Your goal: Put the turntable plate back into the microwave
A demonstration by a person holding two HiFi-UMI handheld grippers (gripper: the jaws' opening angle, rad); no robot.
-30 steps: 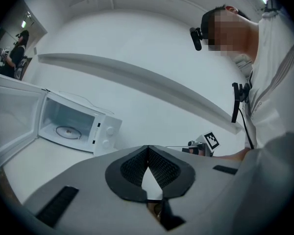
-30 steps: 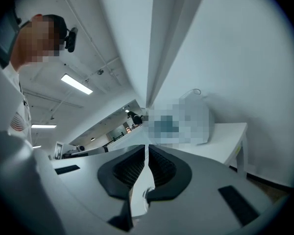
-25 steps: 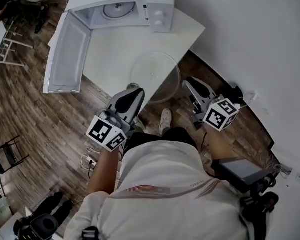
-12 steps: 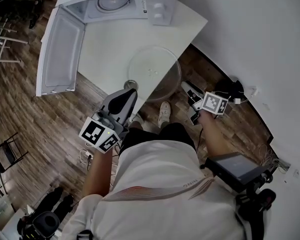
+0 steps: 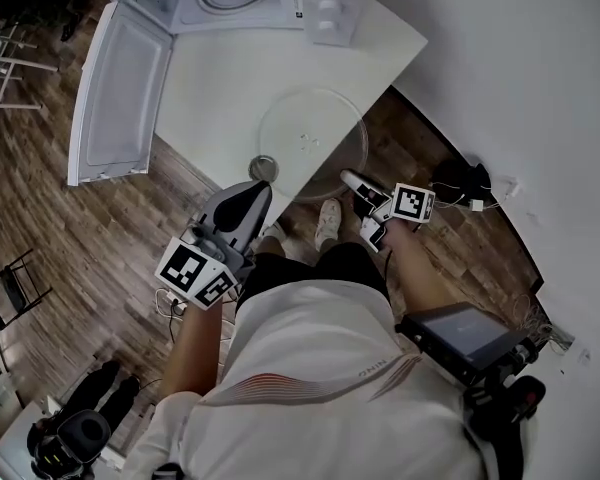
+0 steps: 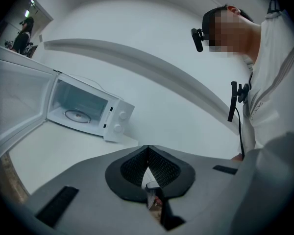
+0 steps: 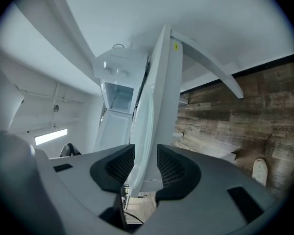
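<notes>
Glass turntable plate [image 5: 311,140] faint; microwave [image 5: 325,3] cropped.

A white surface [image 5: 220,98] stands on a wooden floor [image 5: 70,238]. A small round grey object [image 5: 263,166] lies near its six o'clock edge. A black folding chair [image 5: 8,313] sits at nine o'clock, and black cables [image 5: 458,181] lie at three o'clock.

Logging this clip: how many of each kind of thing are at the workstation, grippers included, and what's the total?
White microwave oven, door open: 1
Clear round glass turntable plate: 1
Small grey round piece near the table edge: 1
White table: 1
Grippers, left gripper and right gripper: 2
Total: 6
</notes>
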